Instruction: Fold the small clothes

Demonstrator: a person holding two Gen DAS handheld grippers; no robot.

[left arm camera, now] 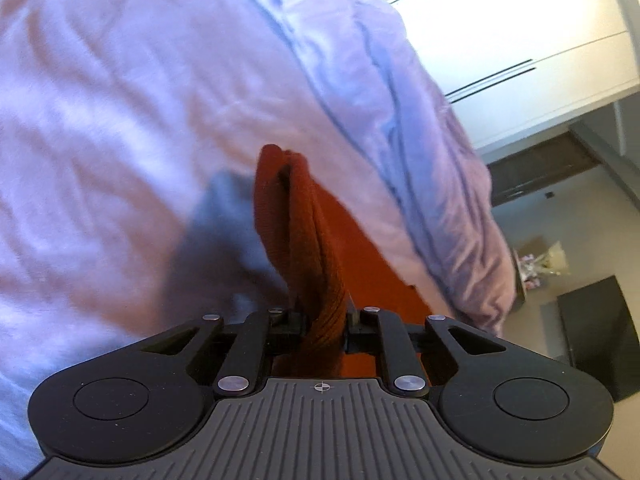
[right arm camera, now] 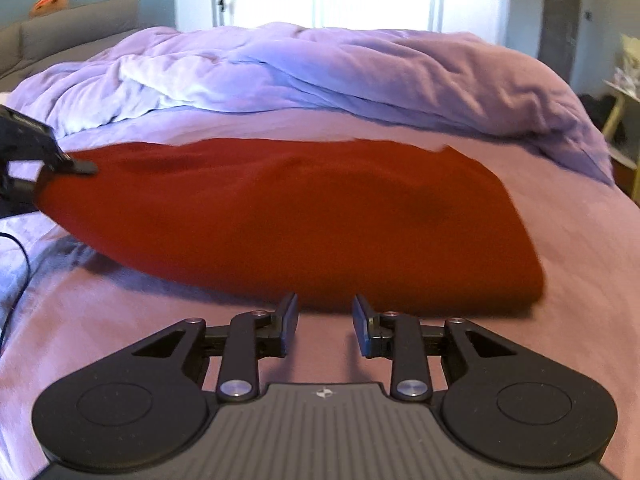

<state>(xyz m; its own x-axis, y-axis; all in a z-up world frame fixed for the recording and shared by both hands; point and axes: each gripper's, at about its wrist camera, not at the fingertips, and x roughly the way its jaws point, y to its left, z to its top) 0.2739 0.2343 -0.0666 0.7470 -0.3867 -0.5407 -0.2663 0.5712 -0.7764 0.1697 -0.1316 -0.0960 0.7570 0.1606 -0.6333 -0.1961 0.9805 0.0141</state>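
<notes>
A red garment (right arm camera: 300,216) lies folded on the pink bed sheet (right arm camera: 580,248). My left gripper (left arm camera: 323,312) is shut on one bunched end of the red garment (left arm camera: 304,236) and holds it lifted above the sheet. From the right wrist view the left gripper (right arm camera: 76,166) shows at the garment's left end. My right gripper (right arm camera: 325,312) is open and empty, just in front of the garment's near edge, low over the sheet.
A rumpled lilac duvet (right arm camera: 320,68) is heaped across the far side of the bed. White wardrobe doors (left arm camera: 520,40) stand beyond it. A black cable (right arm camera: 22,256) lies at the left edge. A dark box (left arm camera: 600,336) sits on the floor.
</notes>
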